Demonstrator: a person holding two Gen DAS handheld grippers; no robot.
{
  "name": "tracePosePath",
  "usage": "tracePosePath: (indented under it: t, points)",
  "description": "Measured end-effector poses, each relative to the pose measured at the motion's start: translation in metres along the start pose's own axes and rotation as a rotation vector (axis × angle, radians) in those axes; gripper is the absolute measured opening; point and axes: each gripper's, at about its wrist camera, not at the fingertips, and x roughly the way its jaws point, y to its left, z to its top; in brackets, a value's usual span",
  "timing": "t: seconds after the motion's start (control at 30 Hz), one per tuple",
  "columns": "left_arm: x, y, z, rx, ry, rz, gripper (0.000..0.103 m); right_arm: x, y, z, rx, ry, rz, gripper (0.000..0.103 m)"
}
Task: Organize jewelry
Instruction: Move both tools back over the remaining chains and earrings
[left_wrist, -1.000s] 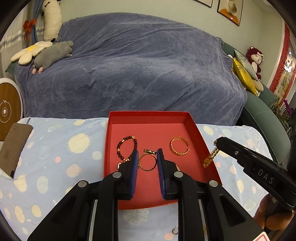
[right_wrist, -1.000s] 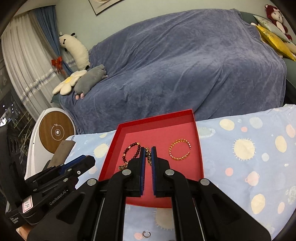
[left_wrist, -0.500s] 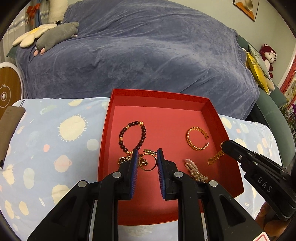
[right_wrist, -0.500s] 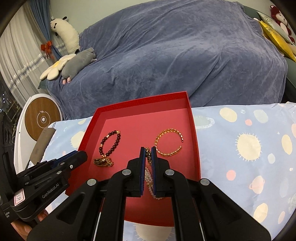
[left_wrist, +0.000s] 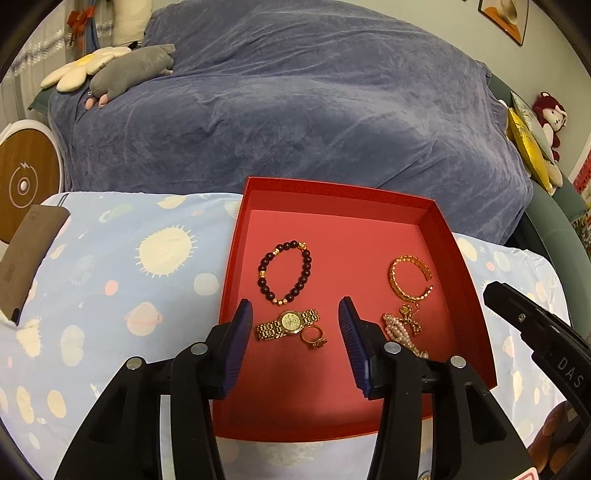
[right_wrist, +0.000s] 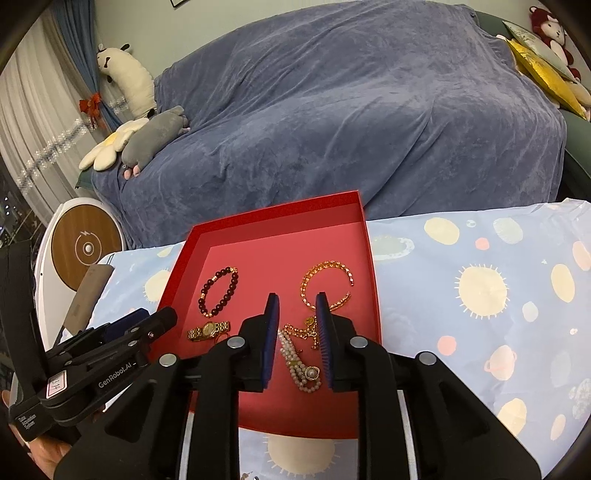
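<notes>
A red tray (left_wrist: 332, 192) (right_wrist: 273, 212) lies on the table with jewelry in it. At its left lie a dark beaded bracelet (left_wrist: 284, 271) (right_wrist: 219, 291), a gold watch (left_wrist: 288, 324) (right_wrist: 208, 329) and a gold ring (left_wrist: 314, 336). At its right lie a gold bangle (left_wrist: 410, 282) (right_wrist: 327, 284), a gold chain (left_wrist: 408, 317) (right_wrist: 303, 330) and a pearl bracelet (left_wrist: 400, 334) (right_wrist: 299, 363). My left gripper (left_wrist: 295, 306) (right_wrist: 140, 325) hovers over the watch and ring, jaws opening, gripping nothing. My right gripper (right_wrist: 297, 298) (left_wrist: 535, 332) hovers over the chain and pearls, jaws opening, pads off them.
The table wears a light blue cloth (left_wrist: 122, 280) printed with suns and planets. A brown card (left_wrist: 26, 258) lies at its left edge. Behind stand a sofa under a blue-grey throw (left_wrist: 295, 92) and a round white and wood device (left_wrist: 22, 184).
Both grippers have opened. The ring left the left pads and lies by the watch; the chain left the right pads and lies on the pearls. The left gripper has sunk toward the tray.
</notes>
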Motion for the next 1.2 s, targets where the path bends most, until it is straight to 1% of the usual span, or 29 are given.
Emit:
tracePosePath:
  t: [0.13,0.27,0.43,0.5,0.6,0.73,0.83,0.93,1.03,1.2]
  points:
    - [-0.014,0.004,-0.007,-0.013,-0.010,-0.012,0.047,-0.022,-0.005,-0.014,0.018,-0.004,0.027,0.021]
    - [-0.032,0.008,-0.024,-0.019,-0.015,-0.019,0.047,-0.040,-0.009,-0.034,0.021,0.020,0.036,0.021]
    - [-0.055,0.006,-0.047,0.041,-0.024,0.005,0.047,-0.060,-0.007,-0.066,-0.044,0.067,0.027,0.021]
    - [-0.064,0.007,-0.057,0.060,-0.026,0.020,0.050,-0.066,-0.003,-0.078,-0.072,0.079,0.030,0.021]
    - [-0.076,0.010,-0.070,0.052,-0.024,0.013,0.051,-0.071,0.004,-0.100,-0.109,0.108,0.049,0.021]
    - [-0.091,0.014,-0.091,0.023,-0.023,-0.006,0.053,-0.073,0.008,-0.135,-0.110,0.161,0.071,0.021]
    - [-0.092,0.014,-0.108,0.026,-0.002,-0.014,0.053,-0.073,0.005,-0.156,-0.103,0.185,0.067,0.021]
    - [-0.088,0.010,-0.120,0.066,0.021,-0.015,0.053,-0.070,0.004,-0.170,-0.121,0.202,0.050,0.021]
    - [-0.083,0.008,-0.128,0.097,0.028,0.001,0.053,-0.066,0.000,-0.177,-0.125,0.205,0.047,0.021]
    - [-0.077,0.009,-0.134,0.096,0.055,-0.019,0.053,-0.054,0.000,-0.179,-0.135,0.215,0.034,0.021]
